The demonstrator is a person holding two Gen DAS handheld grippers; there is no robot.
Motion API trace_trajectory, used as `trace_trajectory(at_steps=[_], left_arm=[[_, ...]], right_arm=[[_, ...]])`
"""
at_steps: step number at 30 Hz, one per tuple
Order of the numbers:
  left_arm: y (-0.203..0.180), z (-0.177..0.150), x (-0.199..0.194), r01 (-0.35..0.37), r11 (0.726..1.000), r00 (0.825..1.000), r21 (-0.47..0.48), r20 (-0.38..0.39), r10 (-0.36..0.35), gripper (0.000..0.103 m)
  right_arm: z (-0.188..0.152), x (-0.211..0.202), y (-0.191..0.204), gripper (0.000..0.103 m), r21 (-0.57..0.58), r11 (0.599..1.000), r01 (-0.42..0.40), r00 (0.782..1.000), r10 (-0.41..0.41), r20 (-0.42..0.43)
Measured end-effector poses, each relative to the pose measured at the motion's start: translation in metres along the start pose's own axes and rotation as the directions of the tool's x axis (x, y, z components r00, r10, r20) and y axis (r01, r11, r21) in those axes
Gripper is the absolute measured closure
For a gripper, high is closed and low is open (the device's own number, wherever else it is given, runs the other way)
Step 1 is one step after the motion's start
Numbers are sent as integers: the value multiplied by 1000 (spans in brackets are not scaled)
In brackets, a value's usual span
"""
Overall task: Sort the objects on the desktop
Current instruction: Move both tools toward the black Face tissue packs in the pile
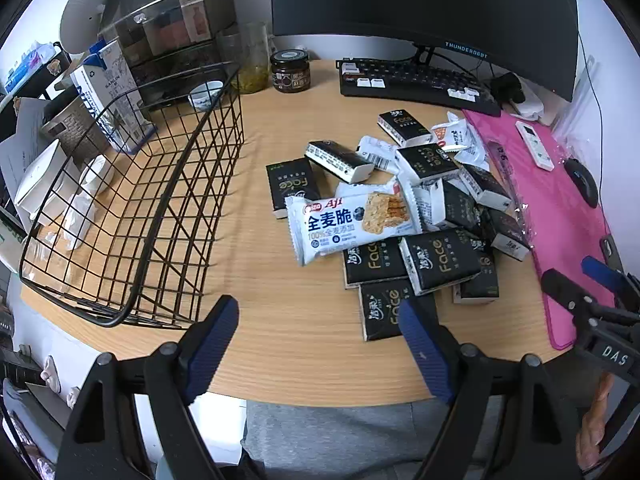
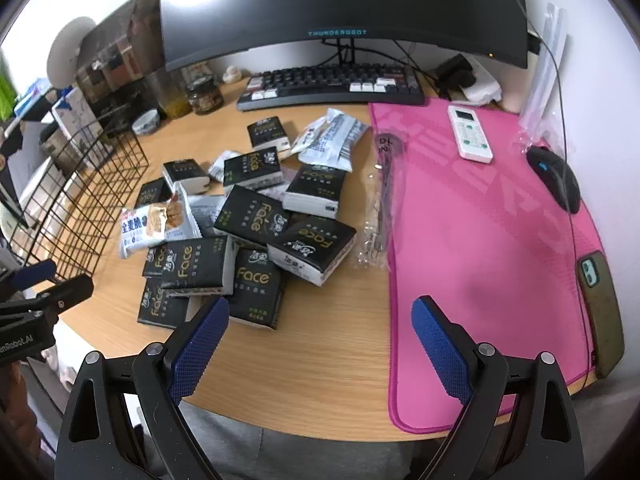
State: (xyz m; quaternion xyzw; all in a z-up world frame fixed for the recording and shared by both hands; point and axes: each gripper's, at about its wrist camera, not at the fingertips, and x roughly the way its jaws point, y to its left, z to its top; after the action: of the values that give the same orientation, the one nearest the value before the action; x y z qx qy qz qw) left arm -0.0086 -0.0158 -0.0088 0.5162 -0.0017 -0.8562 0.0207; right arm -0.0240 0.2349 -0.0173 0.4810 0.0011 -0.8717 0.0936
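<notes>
Tissue packs (image 1: pixel 438 261) heaped, lower ones half buried; Aji wafer bar (image 1: pixel 352 220) lengthwise nine-to-three; both hand-held grippers (image 1: pixel 320 344) (image 2: pixel 320 344) spread, empty.

left hand-held gripper (image 1: pixel 318 340): jaws spread about as wide as they go, nothing between the blue ribbed pads (image 1: pixel 212 346), tilted steeply down and forward

right hand-held gripper (image 2: pixel 320 342): same deal, jaws wide apart with blue pads (image 2: pixel 438 350) bare, nothing pinched, also pitched steeply downward

how they sit: side by side, well apart, each one pokes into the edge of the other's wrist view

hands: only a sliver of the person's right hand (image 1: pixel 596 420) shows under the right unit in the left view, can't really make out the grip

legs: grey trousers (image 1: pixel 340 440) low in both views
</notes>
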Motion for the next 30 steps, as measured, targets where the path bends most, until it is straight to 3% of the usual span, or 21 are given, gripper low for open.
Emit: trace_trajectory(at_steps=[21, 30], left_arm=[[-33, -6, 56, 44, 995, 992, 92, -124, -33, 20], [-25, -10, 62, 47, 996, 990, 75, -140, -36, 20]], right_arm=[[2, 46, 0, 10, -30, 999, -44, 995, 41, -88], [-2, 66, 29, 13, -81, 994, -68, 990, 57, -131]])
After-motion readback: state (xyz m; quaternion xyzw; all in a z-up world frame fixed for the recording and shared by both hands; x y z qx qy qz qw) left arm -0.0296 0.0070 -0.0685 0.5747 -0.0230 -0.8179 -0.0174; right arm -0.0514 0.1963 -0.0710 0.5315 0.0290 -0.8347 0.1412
